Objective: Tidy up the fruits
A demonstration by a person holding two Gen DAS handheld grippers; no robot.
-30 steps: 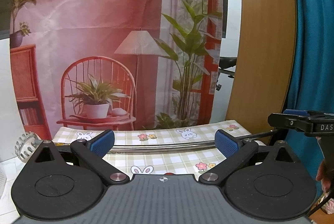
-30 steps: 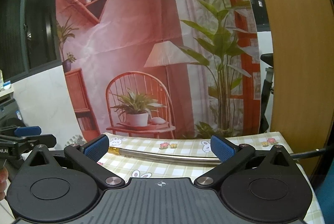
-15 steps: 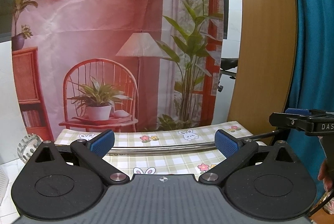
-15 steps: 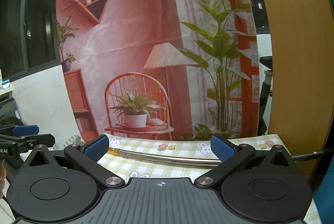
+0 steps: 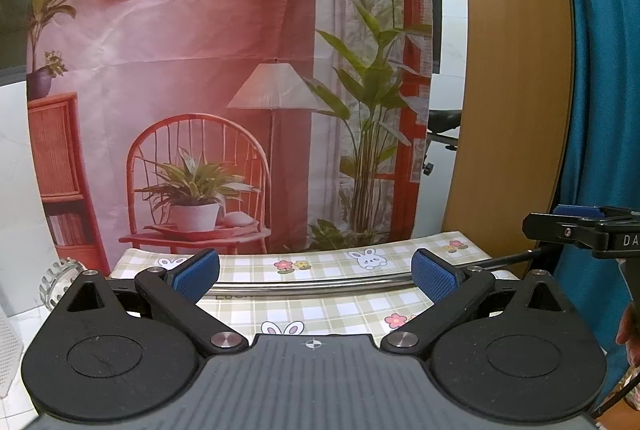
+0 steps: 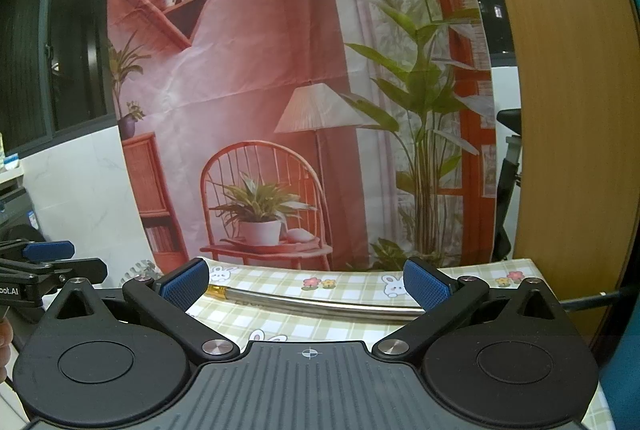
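Note:
No fruit shows in either view. My left gripper (image 5: 316, 276) is held open above the checked tablecloth (image 5: 320, 310), with nothing between its blue pads (image 5: 198, 272). My right gripper (image 6: 306, 282) is open too and holds nothing. Both point level at the far end of the table and the printed backdrop. The right gripper's tip (image 5: 580, 226) shows at the right edge of the left wrist view, and the left gripper's tip (image 6: 44, 264) shows at the left edge of the right wrist view.
A metal hose (image 6: 320, 306) lies across the far part of the tablecloth (image 6: 320, 326). Behind it hangs a printed backdrop (image 5: 200, 69) of a chair and plants. A wooden panel (image 5: 508, 89) and teal cloth (image 5: 600, 69) stand at the right. White tiled wall (image 6: 72, 189) at the left.
Both views have tilted down a little, so slightly more of the tablecloth shows. The grippers stay open as before.

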